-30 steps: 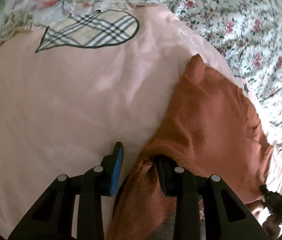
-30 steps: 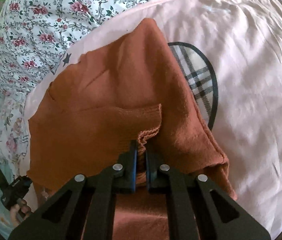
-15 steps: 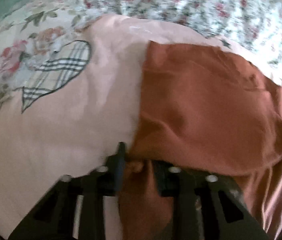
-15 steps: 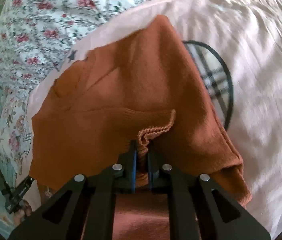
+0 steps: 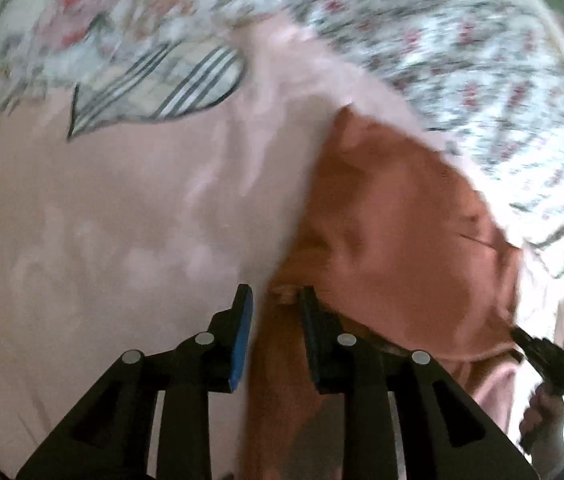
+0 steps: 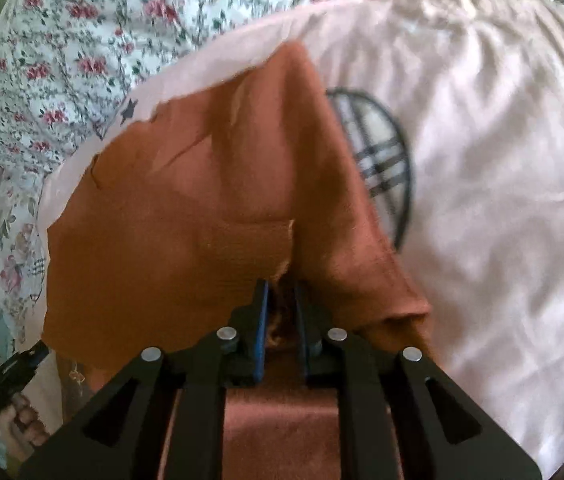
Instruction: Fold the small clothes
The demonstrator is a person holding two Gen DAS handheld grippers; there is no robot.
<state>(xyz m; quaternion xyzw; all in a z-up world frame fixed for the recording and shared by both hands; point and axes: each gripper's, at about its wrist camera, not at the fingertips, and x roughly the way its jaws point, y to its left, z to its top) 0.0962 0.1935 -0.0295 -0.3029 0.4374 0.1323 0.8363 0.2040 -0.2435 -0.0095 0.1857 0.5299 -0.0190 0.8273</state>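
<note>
A rust-orange knit garment (image 5: 402, 220) (image 6: 202, 220) lies partly folded on a pink cloth (image 5: 102, 220). My left gripper (image 5: 275, 292) has the garment's near edge between its jaws; the jaws are opening, and the fabric still fills the gap and hangs from them. My right gripper (image 6: 279, 286) pinches a bunched ribbed hem of the same garment in a narrow gap, and its jaws are opening slightly. Each gripper shows small at the other view's edge, the right gripper (image 5: 550, 356) and the left gripper (image 6: 6, 368), with a hand (image 6: 22, 432) on the handle.
The pink cloth (image 6: 482, 160) carries a plaid heart patch (image 5: 162, 92) (image 6: 386, 160), partly covered by the garment in the right wrist view. A floral bedsheet (image 5: 462, 60) (image 6: 82, 40) spreads beyond the cloth. The left wrist view is blurred by motion.
The left jaws narrowed onto the garment's edge, then widened a little, and the left view swung and rose. The gap between the right jaws grew slightly; the hem stays in it.
</note>
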